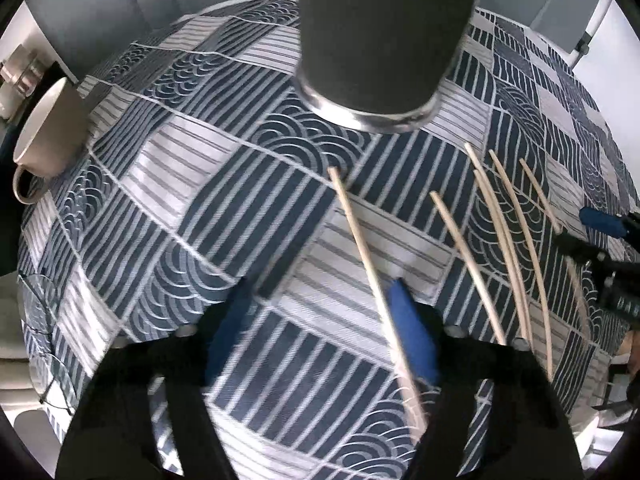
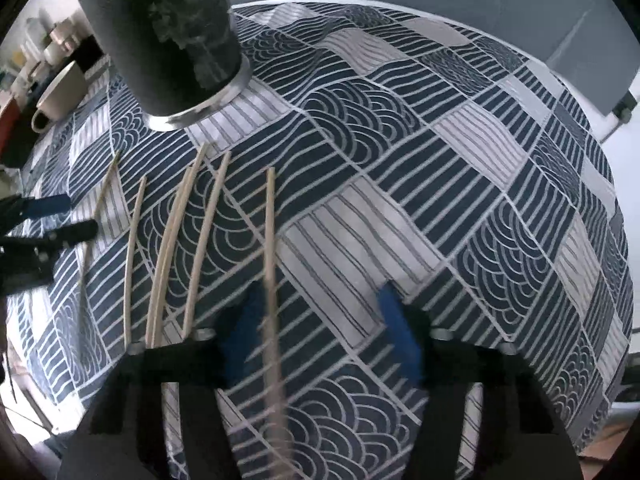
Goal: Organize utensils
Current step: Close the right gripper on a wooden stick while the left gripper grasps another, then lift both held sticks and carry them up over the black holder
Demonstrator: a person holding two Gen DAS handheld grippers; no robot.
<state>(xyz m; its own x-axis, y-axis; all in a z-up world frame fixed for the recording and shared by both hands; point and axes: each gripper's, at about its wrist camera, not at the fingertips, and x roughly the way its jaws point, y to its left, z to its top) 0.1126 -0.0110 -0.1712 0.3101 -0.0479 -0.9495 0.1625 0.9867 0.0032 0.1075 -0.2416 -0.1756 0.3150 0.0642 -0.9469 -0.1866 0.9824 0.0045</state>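
We're down low over the table with both grippers now. Our left gripper [image 1: 320,332] has its jaws part open, and the leftmost chopstick [image 1: 362,248] runs between them, lying against the right-hand blue pad [image 1: 412,340]; the left pad looks clear of it, so we'd call that no grip yet. Our right gripper [image 2: 320,340] is part open too, with the rightmost chopstick [image 2: 272,240] just beside its left blue pad [image 2: 240,336] and a wide gap to the other, and again nothing pinched that we can see. Out from there, the other chopsticks [image 1: 508,240] lie side by side on the patterned tablecloth [image 1: 200,184], the dark cup [image 1: 380,40] stands at the far side, and a cream mug [image 1: 52,132] sits far left. The risk: each stick is off-centre, so closing could roll or flick it away, or pinch cloth with it, and a thin round stick may slip on the lift toward the cup.
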